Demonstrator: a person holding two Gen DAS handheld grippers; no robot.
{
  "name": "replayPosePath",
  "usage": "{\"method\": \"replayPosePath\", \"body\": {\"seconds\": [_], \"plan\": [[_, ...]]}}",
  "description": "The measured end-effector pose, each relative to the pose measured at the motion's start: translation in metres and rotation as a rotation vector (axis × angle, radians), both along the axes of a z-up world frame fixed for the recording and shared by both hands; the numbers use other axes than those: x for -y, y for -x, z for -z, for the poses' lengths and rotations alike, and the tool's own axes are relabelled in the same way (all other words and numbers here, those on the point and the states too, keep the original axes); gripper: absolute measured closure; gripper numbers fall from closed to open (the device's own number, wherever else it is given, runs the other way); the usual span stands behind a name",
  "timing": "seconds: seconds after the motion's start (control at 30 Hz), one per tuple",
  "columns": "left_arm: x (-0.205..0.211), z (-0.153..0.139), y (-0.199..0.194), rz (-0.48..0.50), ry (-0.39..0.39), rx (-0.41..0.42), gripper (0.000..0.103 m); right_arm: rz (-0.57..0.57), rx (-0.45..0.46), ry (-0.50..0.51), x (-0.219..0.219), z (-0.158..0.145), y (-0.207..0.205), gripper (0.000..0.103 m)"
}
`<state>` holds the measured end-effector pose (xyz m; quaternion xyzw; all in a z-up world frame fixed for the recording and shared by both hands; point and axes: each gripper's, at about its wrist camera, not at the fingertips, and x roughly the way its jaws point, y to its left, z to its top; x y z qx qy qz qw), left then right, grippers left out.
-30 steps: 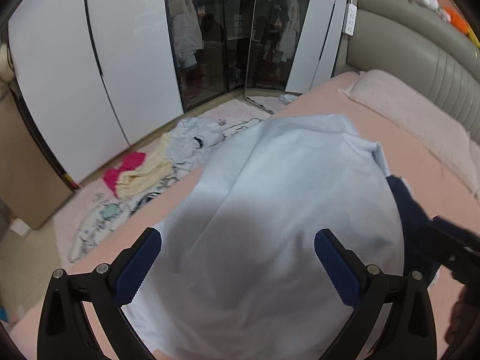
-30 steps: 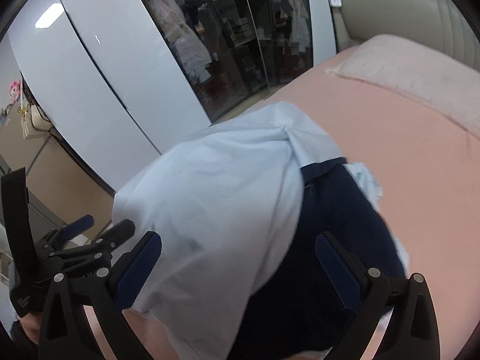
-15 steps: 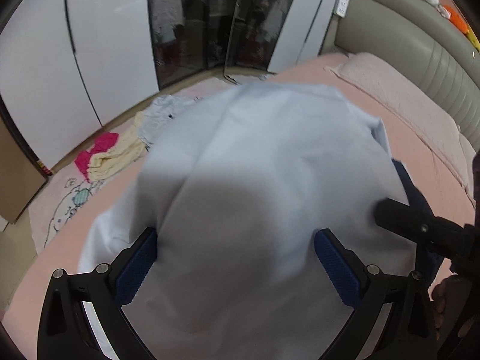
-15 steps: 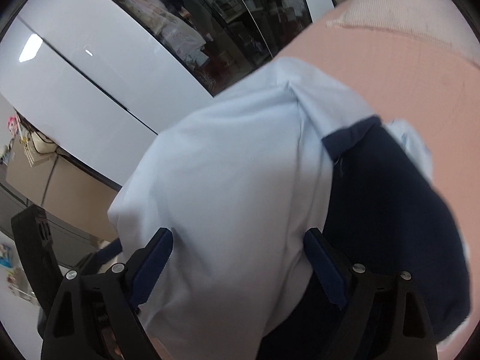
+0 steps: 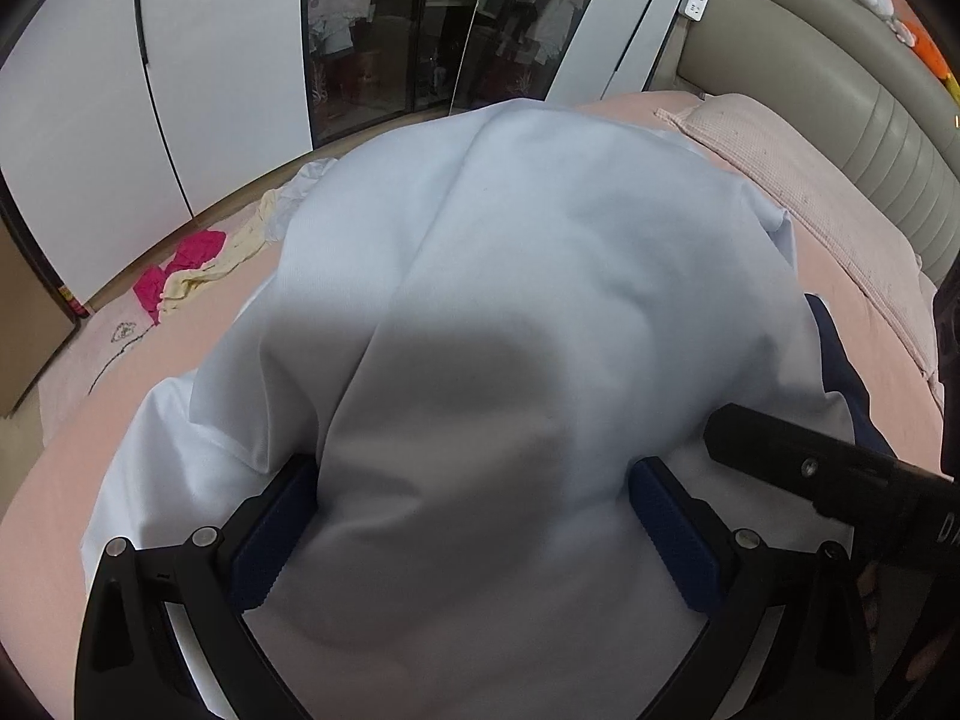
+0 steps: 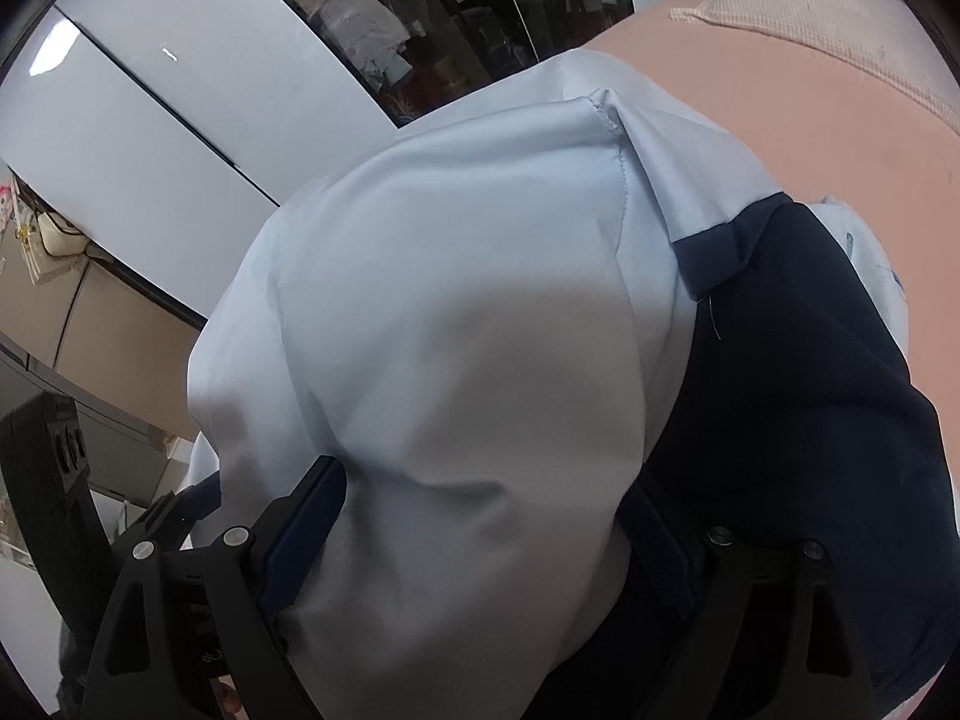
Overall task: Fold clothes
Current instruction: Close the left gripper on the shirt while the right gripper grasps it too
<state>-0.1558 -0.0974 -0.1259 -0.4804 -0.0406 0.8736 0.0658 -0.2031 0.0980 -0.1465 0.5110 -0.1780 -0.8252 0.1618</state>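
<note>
On the bed: pale blue shirt [image 5: 540, 312] spread over pink bed [image 5: 840, 276], filling mid-frame.
Left gripper [image 5: 474, 516]: jaws wide, fabric bulging between, pads alongside it.
Right gripper [image 6: 480, 534]: jaws have just narrowed, wide still, shirt and navy garment [image 6: 810, 420] between.

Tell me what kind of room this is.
Most likely a bedroom: a bed with a pink sheet and padded headboard, a glass-fronted wardrobe with hanging clothes, and clothes on the floor.
</note>
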Motion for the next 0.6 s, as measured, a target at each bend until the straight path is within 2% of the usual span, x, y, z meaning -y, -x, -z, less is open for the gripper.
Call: {"method": "replayPosePath", "body": {"seconds": [0.03,0.1,0.17,0.23,0.27,0.3,0.37,0.43,0.47,0.5,0.6], "plan": [[0.002,0.0,0.0,-0.002,-0.006,-0.004,0.0,0.001,0.002,0.004,0.0,0.0,0.0,0.014],[0.004,-0.002,-0.001,-0.008,-0.017,-0.012,0.0,0.018,-0.007,-0.003,-0.001,-0.003,-0.001,0.023],[0.006,-0.005,-0.005,-0.019,-0.03,-0.027,0.001,0.039,-0.028,-0.004,-0.003,-0.009,-0.005,0.042],[0.006,-0.009,-0.008,-0.03,-0.036,-0.045,0.007,0.05,-0.045,0.006,-0.003,-0.015,-0.007,0.052],[0.006,-0.012,-0.011,-0.035,-0.042,-0.054,0.007,0.054,-0.053,0.01,-0.002,-0.018,-0.007,0.059],[0.005,-0.015,-0.013,-0.04,-0.047,-0.063,0.008,0.057,-0.061,0.013,-0.001,-0.021,-0.008,0.061],[0.003,-0.022,-0.016,-0.049,-0.048,-0.08,0.022,0.05,-0.078,0.002,0.004,-0.027,-0.008,0.066],[0.001,-0.025,-0.015,-0.055,-0.029,-0.085,0.045,0.049,-0.093,0.0,0.009,-0.03,-0.008,0.069],[0.001,-0.026,-0.015,-0.059,-0.021,-0.087,0.053,0.052,-0.095,0.009,0.01,-0.03,-0.008,0.072],[0.002,-0.026,-0.014,-0.064,-0.019,-0.087,0.068,0.057,-0.097,0.019,0.011,-0.03,-0.01,0.074],[0.009,-0.03,-0.015,-0.087,-0.056,-0.09,0.077,0.075,-0.121,0.068,0.013,-0.034,-0.02,0.083]]}}
